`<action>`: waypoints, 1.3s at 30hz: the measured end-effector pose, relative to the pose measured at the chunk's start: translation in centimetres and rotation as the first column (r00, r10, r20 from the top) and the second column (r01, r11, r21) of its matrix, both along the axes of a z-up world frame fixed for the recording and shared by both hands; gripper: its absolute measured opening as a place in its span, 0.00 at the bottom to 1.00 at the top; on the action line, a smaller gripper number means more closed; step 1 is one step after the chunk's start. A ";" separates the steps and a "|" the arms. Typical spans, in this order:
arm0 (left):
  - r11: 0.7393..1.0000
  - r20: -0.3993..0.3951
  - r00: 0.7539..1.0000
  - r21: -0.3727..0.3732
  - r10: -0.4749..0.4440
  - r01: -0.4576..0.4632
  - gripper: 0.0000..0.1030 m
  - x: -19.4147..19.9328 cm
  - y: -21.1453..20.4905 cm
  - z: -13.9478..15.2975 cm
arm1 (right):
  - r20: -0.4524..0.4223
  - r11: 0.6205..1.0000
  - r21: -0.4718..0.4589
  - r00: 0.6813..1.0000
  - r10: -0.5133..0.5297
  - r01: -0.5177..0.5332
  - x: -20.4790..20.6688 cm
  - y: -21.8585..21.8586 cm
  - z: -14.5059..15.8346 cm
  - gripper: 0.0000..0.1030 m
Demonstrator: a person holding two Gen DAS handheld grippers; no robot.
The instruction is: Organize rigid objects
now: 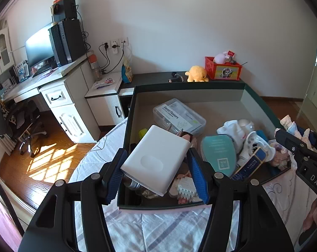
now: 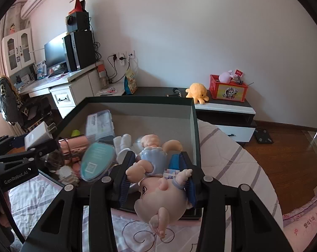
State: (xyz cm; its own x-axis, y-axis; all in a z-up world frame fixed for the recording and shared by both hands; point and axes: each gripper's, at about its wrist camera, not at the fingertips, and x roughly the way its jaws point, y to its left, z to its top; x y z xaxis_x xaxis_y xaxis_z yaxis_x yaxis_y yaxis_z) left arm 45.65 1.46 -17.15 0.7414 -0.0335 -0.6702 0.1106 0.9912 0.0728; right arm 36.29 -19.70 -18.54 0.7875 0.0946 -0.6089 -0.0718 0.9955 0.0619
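Observation:
My left gripper (image 1: 156, 172) is shut on a white charger block (image 1: 156, 159), held above the near left part of a dark green open box (image 1: 202, 100) on the bed; the same charger block (image 2: 37, 135) shows at the left of the right wrist view. My right gripper (image 2: 156, 178) is shut on a pink pig doll in a blue dress (image 2: 156, 180), held over the box's near right corner (image 2: 197, 161). Inside lie a clear floss case (image 1: 179, 115), a teal oval tin (image 1: 219, 153) and several small toys.
The box rests on a checked bedsheet (image 1: 158, 231). Behind it a dark shelf carries a yellow plush octopus (image 1: 197, 74) and a red toy crate (image 1: 222, 68). A white desk with a monitor (image 1: 38, 48) and an office chair (image 1: 22, 121) stand at the left.

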 end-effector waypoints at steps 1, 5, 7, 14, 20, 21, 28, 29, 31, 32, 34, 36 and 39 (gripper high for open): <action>1.000 -0.010 1.000 0.001 -0.002 0.002 0.58 0.7 0.0 -0.4 | -0.010 1.000 0.003 1.000 -0.001 0.001 0.5 -0.2 -0.5 0.43; 1.000 -0.021 1.000 0.011 -0.014 0.014 0.58 2.5 -0.9 -1.4 | -0.015 1.000 0.004 1.000 0.011 -0.011 1.7 0.1 -1.5 0.43; 1.000 -0.035 0.999 0.014 -0.018 0.018 0.58 3.3 -1.3 -1.9 | -0.015 1.000 0.013 1.000 0.026 -0.026 2.2 0.1 -1.5 0.43; 0.999 -0.011 0.999 0.019 -0.036 0.036 0.84 2.3 -1.7 -1.9 | -0.017 0.994 0.061 0.996 0.090 -0.089 2.0 0.9 -1.5 0.73; 0.999 0.063 0.998 -0.031 -0.017 0.019 1.00 -1.5 -0.3 0.9 | 0.005 0.997 0.072 0.999 0.034 -0.034 -0.6 1.1 0.2 0.83; 0.999 0.069 0.998 -0.044 -0.015 0.018 1.00 -2.3 0.0 1.3 | 0.011 0.997 0.071 1.000 0.019 -0.019 -1.2 1.1 0.7 0.85; 0.993 0.121 0.993 -0.112 -0.016 0.030 1.00 -8.8 1.3 4.5 | 0.068 0.997 0.075 0.998 0.000 -0.005 -7.0 2.3 4.0 1.00; 0.994 0.134 0.991 -0.110 -0.007 0.022 1.00 -9.9 1.5 5.0 | 0.078 0.998 0.066 0.997 -0.006 0.001 -8.0 2.5 4.6 1.00; 0.994 0.164 0.986 -0.107 0.002 0.016 1.00 -12.2 1.7 6.2 | 0.103 0.999 0.049 0.995 -0.014 0.009 -10.1 2.8 5.6 1.00; 0.994 0.177 0.984 -0.105 0.007 0.012 1.00 -13.4 1.8 6.7 | 0.116 0.999 0.043 0.993 -0.012 0.008 -11.2 3.1 6.2 1.00; 0.996 0.210 0.978 -0.092 0.016 0.003 1.00 -15.8 1.9 8.0 | 0.153 0.999 0.038 0.988 -0.017 0.011 -13.5 3.5 7.3 1.00; 0.997 0.249 0.968 -0.071 0.022 -0.005 1.00 -18.3 1.9 9.1 | 0.186 0.999 0.033 0.982 -0.023 0.017 -16.1 3.9 8.4 1.00; 0.998 0.305 0.952 -0.057 0.027 -0.010 1.00 -22.0 2.0 10.7 | 0.244 0.999 0.028 0.969 -0.030 0.024 -20.0 4.6 10.1 1.00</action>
State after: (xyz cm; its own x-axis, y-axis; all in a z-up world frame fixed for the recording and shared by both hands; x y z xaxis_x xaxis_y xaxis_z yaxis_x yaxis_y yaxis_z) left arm 23.63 3.46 -6.41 0.9114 -0.0472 -0.4087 0.0726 0.9963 0.0470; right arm 16.29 -15.10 -8.41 0.9146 0.0841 -0.3954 -0.0613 0.9957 0.0701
